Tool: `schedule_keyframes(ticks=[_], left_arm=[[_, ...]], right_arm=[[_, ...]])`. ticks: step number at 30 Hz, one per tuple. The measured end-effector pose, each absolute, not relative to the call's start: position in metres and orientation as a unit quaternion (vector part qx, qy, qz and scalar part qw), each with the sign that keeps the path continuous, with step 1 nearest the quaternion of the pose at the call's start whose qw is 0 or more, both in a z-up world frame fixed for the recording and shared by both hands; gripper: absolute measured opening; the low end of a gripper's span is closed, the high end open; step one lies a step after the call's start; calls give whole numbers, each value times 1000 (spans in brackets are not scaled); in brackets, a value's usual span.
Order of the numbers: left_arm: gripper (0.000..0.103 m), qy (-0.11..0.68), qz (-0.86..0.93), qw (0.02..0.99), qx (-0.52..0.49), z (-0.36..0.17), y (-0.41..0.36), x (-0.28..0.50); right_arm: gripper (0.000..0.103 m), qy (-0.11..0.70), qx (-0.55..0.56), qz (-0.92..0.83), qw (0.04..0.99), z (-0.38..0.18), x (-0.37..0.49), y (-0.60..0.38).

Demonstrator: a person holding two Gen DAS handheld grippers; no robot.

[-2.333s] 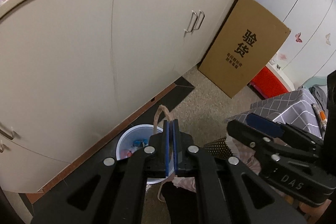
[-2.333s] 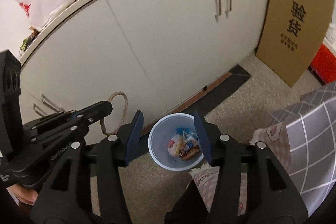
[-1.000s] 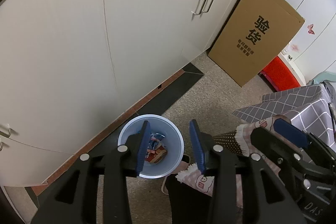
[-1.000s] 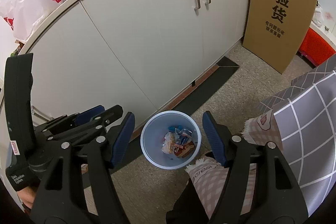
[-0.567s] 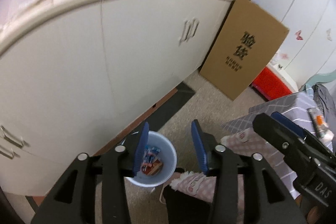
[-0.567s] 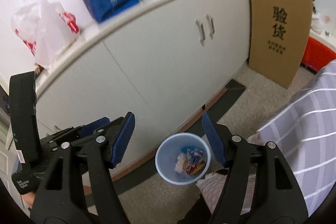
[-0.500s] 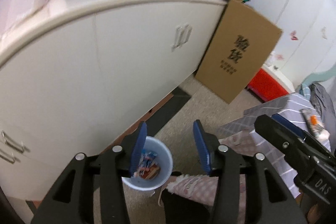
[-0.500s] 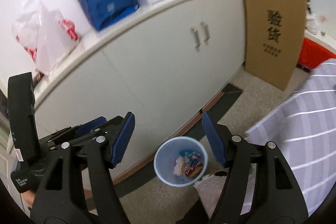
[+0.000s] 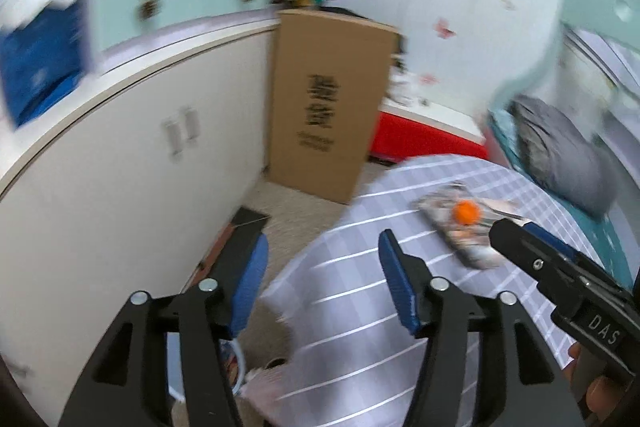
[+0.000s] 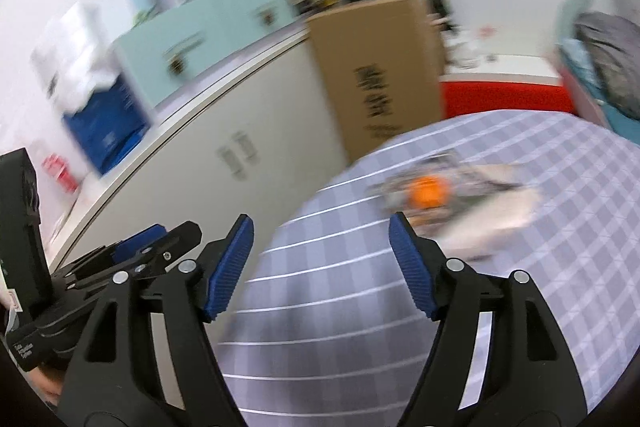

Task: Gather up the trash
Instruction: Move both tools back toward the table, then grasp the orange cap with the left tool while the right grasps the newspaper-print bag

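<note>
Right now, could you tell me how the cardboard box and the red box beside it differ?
The cardboard box stands tall and upright against the white cabinet; the red box lies low and wide. The cardboard box is plain brown with dark print; the red box has a white top. Both rest on the floor.

The tablecloth (image 10: 460,307) is grey-lilac with a checked pattern of white lines. On it lies a wrapper (image 10: 436,195) of mixed colours with an orange round spot. Behind the tablecloth stands a brown cardboard box (image 9: 328,99) with black print. Beside the box, the cabinet (image 9: 132,163) is cream white, and a red box (image 10: 504,99) has a white top. Both grippers have blue pads (image 10: 232,267) on black fingers.
</note>
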State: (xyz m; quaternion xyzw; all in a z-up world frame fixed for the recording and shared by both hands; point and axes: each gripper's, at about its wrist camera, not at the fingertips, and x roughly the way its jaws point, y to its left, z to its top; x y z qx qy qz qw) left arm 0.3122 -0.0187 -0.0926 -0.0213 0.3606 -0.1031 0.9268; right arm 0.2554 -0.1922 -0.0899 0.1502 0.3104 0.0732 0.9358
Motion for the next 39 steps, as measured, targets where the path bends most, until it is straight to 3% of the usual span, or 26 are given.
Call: schedule_keyframes(ticks=[9,19,21,23,35,36,37,39], left_arm=[[58,395,-179,900,43,-117,-139,355],[58,413,-192,888,66,-149,-184,381],[48,413,-195,886,77,-153,-190,382],[29,412,-193,886,88,-156,-194,383],[29,402,-178,898,28,-140,-151,368],[29,400,-175,899,25,-139,-145,366],[29,400,-175,899,22,-136,-139,362],[29,401,-171,900,18,-133,-128,356]], right_arm=[[75,307,242,-27,920,-119,256,-300],[75,312,307,-32,898,-147,273,-336],[75,312,306,-30,899,-149,273,-337],[75,319,302,-24,898,-151,276,-336],[75,357,311,38,880,-161,296,-315],[69,361,312,45,878,-162,299,-312],[45,368,310,48,875,-163,302,-308],[29,379,298,54,875,-164,305,-299]])
